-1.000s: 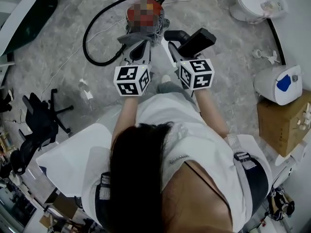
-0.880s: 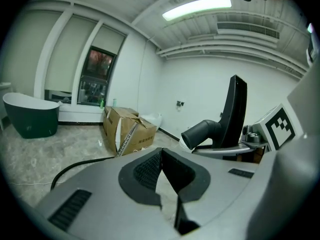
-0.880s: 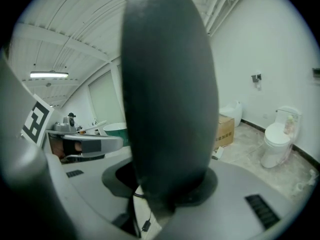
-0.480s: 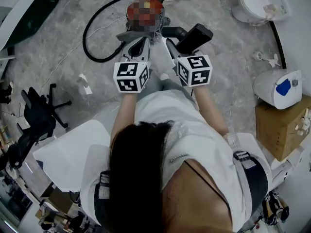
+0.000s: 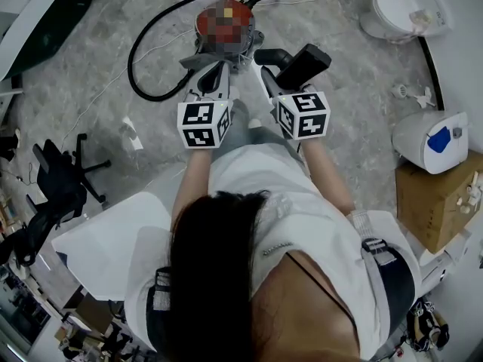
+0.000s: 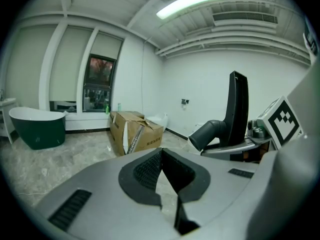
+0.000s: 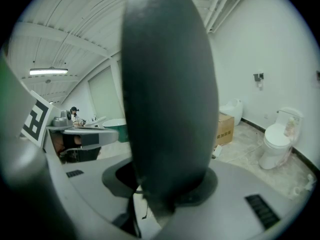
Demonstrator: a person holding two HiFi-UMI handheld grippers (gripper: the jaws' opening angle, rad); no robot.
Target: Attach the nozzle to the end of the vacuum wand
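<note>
Above the grey marbled floor [image 5: 355,89]: two hand-held grippers, one carrying the nozzle.
The right hand-held gripper [image 5: 278,72] is clamped partway shut on the black nozzle [image 5: 303,64], which juts past its jaws, up and rightward in the head view. The left hand-held gripper [image 6: 161,156], just beside it, has its jaws pressed together with nothing between them. A black hose [image 5: 147,59] loops on the floor beyond.
</note>
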